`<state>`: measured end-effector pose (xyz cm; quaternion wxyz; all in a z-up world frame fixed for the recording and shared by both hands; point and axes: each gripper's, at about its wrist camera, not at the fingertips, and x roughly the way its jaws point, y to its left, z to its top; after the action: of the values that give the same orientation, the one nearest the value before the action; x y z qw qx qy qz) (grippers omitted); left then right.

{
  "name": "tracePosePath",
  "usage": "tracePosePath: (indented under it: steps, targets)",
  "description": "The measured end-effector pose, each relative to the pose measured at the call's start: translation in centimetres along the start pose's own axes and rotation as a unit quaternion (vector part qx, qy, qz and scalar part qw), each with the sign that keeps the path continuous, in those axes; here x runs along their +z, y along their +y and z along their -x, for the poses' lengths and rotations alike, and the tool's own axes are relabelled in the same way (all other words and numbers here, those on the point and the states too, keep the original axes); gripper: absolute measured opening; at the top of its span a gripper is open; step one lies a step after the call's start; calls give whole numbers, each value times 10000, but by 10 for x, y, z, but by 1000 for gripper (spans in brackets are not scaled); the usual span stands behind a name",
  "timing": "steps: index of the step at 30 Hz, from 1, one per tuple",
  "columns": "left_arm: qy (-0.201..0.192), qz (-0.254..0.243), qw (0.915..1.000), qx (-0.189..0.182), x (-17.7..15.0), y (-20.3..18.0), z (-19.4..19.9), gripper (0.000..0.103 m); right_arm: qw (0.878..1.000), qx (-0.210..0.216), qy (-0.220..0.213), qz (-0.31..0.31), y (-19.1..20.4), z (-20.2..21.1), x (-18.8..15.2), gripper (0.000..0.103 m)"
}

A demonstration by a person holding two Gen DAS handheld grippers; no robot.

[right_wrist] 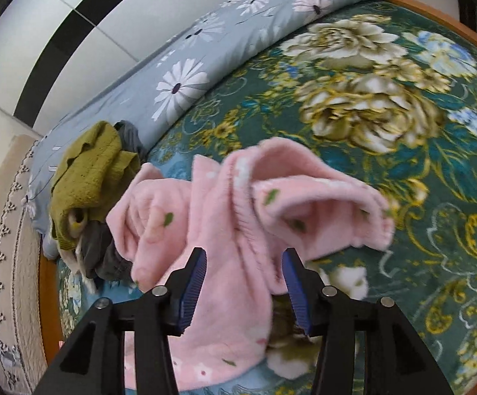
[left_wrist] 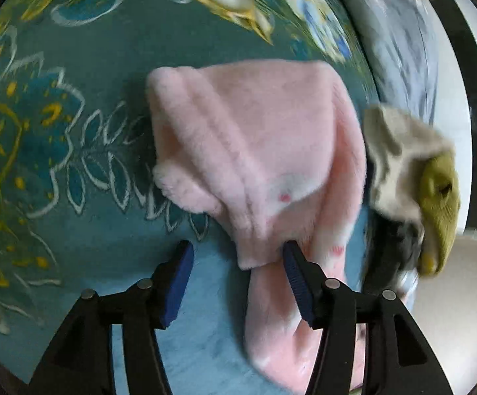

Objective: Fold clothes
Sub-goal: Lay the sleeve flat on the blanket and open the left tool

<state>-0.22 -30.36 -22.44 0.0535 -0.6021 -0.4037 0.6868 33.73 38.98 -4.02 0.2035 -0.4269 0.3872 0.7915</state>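
Observation:
A fluffy pink garment (left_wrist: 255,144) lies bunched and partly folded on the green flowered bedspread (left_wrist: 73,151). In the left wrist view its lower hem sits right by the right fingertip (left_wrist: 293,263) of my left gripper (left_wrist: 238,263), whose jaws stand apart and press on nothing. The right wrist view shows the same pink garment (right_wrist: 212,223), with small green and white prints, heaped loosely below my right gripper (right_wrist: 245,263). That gripper is open too; cloth lies in the gap, and the blue pads (right_wrist: 195,283) do not pinch it.
A pile of other clothes, olive green (right_wrist: 87,177), grey and cream, sits at the bed's edge beside the pink garment. A pale blue daisy-print duvet (right_wrist: 205,49) runs along the far side. The bed's wooden frame (right_wrist: 49,296) and a cream patterned cover border the left.

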Motion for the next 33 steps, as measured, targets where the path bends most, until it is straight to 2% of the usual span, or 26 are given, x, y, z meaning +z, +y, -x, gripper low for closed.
tracePosePath:
  steps: [2, 4, 6, 9, 10, 12, 16, 18, 20, 23, 26, 28, 33]
  targets:
    - [-151, 445, 9976, -513, 0, 8, 1, 58, 9999, -82, 1, -64, -5, 1, -3, 52]
    - [-69, 932, 9906, -998, -1, 17, -2, 57, 9997, -140, 38, -192, -10, -2, -7, 52]
    - [-19, 994, 9903, -970, -3, 16, -6, 51, 9993, -80, 133, -337, -11, -7, -11, 52]
    - [56, 973, 9927, -714, -8, 12, -10, 27, 9989, -10, 200, -432, -10, -12, -16, 52]
    - [35, 993, 9925, -717, -9, 12, -9, 12, 9988, -6, 205, -443, -10, -12, -17, 52]
    - [-62, 879, 9939, -657, -9, 7, 0, 10, 9987, -2, 213, -460, -10, -11, -18, 52]
    - [-518, 5, 9986, -105, 7, -12, 41, 10, 9987, -15, 185, -480, -11, -7, -19, 52]
    - [-939, -492, 9939, 315, 24, -19, 67, 10, 9987, -50, 149, -483, -13, -4, -18, 52]
    - [-1342, -942, 9831, 815, 43, -20, 95, 9, 9986, -115, 137, -508, -16, -4, -19, 52]
    - [-1523, -1038, 9755, 1201, 67, -1, 120, 9, 9980, -182, 152, -591, -21, -5, -22, 52]
    - [-1588, -1037, 9693, 1565, 78, 23, 127, 9, 9976, -223, 192, -627, -23, -6, -28, 52]
    - [-1606, -1120, 9608, 1965, 80, 35, 121, 9, 9976, -258, 212, -608, -24, -5, -31, 52]
    - [-1290, -804, 9588, 2400, 80, 69, 105, 9, 9976, -294, 242, -586, -26, -3, -34, 52]
